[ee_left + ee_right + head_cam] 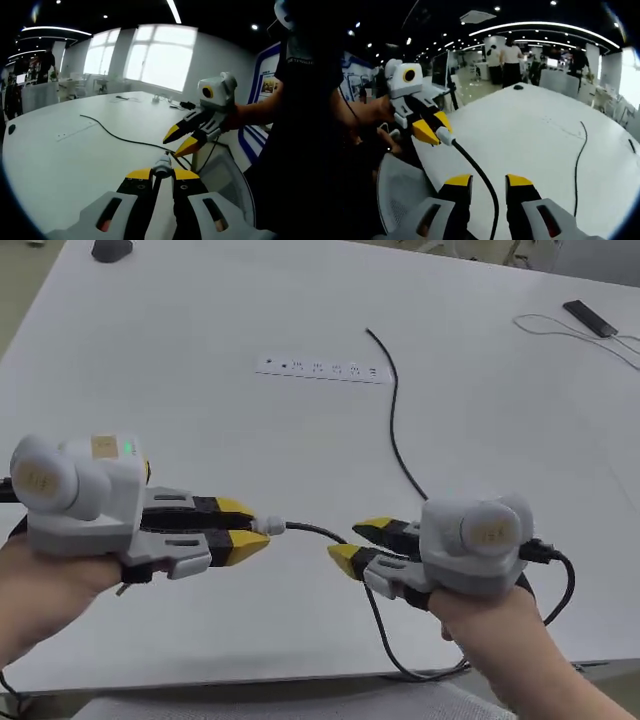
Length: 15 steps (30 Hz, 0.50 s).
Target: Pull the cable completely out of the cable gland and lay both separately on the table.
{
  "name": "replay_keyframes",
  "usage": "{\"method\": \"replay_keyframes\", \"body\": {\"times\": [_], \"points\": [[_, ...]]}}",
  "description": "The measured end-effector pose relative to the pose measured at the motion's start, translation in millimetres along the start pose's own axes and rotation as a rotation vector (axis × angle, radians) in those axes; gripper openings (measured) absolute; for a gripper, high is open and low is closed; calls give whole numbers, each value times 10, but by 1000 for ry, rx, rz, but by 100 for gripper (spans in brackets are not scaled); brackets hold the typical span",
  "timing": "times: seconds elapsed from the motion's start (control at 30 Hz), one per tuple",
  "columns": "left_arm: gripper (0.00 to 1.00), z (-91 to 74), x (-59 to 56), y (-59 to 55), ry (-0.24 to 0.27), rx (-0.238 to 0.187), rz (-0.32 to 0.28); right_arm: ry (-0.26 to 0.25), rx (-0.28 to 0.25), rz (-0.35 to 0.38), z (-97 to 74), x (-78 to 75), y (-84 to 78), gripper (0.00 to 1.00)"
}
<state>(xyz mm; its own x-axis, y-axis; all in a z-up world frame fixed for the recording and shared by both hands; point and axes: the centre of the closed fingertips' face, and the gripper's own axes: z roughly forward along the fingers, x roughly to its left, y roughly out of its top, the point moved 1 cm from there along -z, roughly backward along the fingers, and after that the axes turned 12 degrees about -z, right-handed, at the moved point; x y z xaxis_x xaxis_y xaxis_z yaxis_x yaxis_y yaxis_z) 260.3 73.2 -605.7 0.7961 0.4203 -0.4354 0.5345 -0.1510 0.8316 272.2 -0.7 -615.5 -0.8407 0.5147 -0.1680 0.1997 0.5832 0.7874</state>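
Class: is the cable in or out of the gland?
In: the cable runs into the cable gland clamped in the left gripper.

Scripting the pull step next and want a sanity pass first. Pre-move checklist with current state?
1. Left gripper clamped on the cable gland: ok, the gland is pinched at the jaw tips.
2. Black cable seated in the gland: ok, it leaves the gland toward the right gripper.
3. Right gripper gripping the cable: not ok, the jaws are open and the cable runs between them.
4. Cable free of snags: cannot tell, its run past the right hand is hidden.
5. Room on the table to lay both parts apart: ok, there is bare surface in front of the power strip.
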Motion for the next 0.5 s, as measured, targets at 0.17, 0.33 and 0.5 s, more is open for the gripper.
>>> {"method": "replay_keyframes", "body": {"times": [0.17, 0.33, 0.5], "points": [[15, 6, 3, -23, -2, 10, 0, 22, 21, -211, 55, 119, 194, 23], [15, 17, -3, -18, 3, 10, 2, 63, 44, -360, 171, 271, 241, 11], [15, 24, -10, -12, 7, 13, 1, 73, 54, -433, 239, 322, 257, 8]]}}
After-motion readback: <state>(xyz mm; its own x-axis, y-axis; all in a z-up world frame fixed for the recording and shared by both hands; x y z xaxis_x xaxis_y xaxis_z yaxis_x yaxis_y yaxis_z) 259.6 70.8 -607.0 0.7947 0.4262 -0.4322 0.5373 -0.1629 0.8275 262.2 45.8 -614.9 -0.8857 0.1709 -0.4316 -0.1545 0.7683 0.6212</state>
